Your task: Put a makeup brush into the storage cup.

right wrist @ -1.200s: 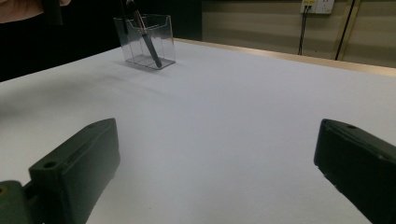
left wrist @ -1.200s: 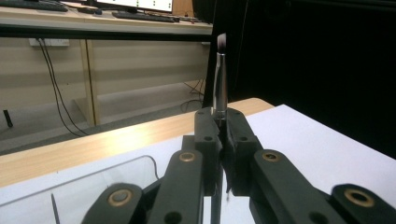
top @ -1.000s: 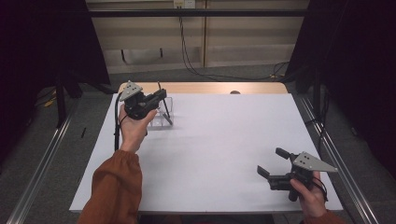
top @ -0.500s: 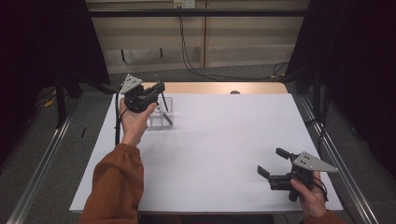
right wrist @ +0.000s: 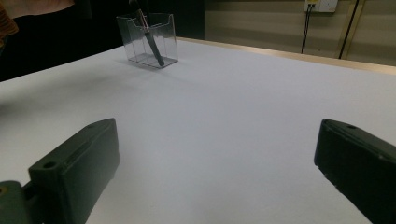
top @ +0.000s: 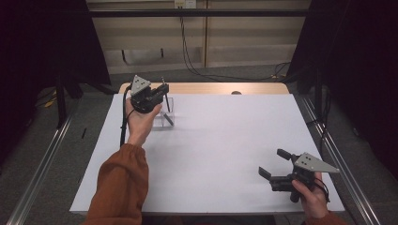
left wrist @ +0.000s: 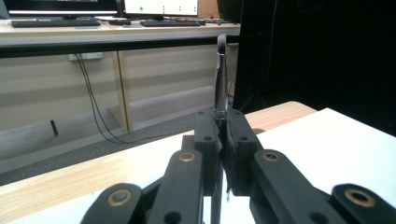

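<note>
A: Where's the brush [left wrist: 220, 74] now?

B: Pinched upright in the left tool [left wrist: 222, 123], bristles up past the jaw tips, handle running down between the jaws. The tool itself hangs above the clear holder [top: 165, 114] at the bench's [top: 225, 140] far left.

A: And the right tool [top: 277, 165]?

B: Jaws spread wide, nothing in them, low over the bench near the person, well apart from the holder. From there I see a second brush [right wrist: 150, 39] leaning inside the holder.

A: So how to do this well?

B: I'd judge it a lift out or a drop in; can't tell which. Either way, keep the handle vertical, travel straight along its axis, and steer clear of the holder's walls and the leaning brush so the light holder doesn't tip
</note>
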{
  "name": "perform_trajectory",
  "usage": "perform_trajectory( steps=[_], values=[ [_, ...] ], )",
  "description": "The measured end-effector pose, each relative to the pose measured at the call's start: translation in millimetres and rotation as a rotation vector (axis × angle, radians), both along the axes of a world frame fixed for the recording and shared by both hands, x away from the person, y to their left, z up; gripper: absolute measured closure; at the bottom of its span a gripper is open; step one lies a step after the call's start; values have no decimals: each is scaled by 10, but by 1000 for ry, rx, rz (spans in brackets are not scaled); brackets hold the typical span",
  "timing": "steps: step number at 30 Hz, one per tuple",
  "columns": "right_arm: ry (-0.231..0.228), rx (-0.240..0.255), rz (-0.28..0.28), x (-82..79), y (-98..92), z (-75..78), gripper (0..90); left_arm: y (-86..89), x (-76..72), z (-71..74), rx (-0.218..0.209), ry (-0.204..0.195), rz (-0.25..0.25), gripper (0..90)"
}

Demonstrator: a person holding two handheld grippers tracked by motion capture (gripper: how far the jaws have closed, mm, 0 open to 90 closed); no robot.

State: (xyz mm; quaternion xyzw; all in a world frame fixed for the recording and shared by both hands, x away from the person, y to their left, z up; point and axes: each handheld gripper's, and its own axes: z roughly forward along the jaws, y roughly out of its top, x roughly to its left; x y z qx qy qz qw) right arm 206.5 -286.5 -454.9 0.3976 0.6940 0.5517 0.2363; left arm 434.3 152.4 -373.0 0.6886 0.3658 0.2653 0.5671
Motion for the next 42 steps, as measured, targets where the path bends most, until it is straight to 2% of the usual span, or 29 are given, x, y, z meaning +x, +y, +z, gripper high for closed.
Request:
perform_trajectory(
  steps=[7, 11, 15, 19, 25, 34, 42],
  values=[
    [2, 1, 0, -1, -4, -3, 0, 21, 49, -47, -11, 15, 13, 853],
    [2, -1, 0, -1, -7, -4, 0, -9, 53, -72, 4, 25, 1, 853],
    [5, -4, 3, -1, -3, -6, 0, -42, 53, -101, -16, 46, -4, 853],
    [3, -2, 2, -3, -2, -4, 0, -71, 54, -134, 7, 54, -13, 853],
    [3, -3, 1, -9, -7, -5, 0, -74, 69, -180, 20, 74, -19, 854],
    [3, -2, -3, -14, -1, -1, 0, -56, 57, -253, 34, 98, -24, 854],
    [2, -5, -1, -11, -3, -3, 0, -73, 61, -283, 26, 114, -27, 850]
  ],
)
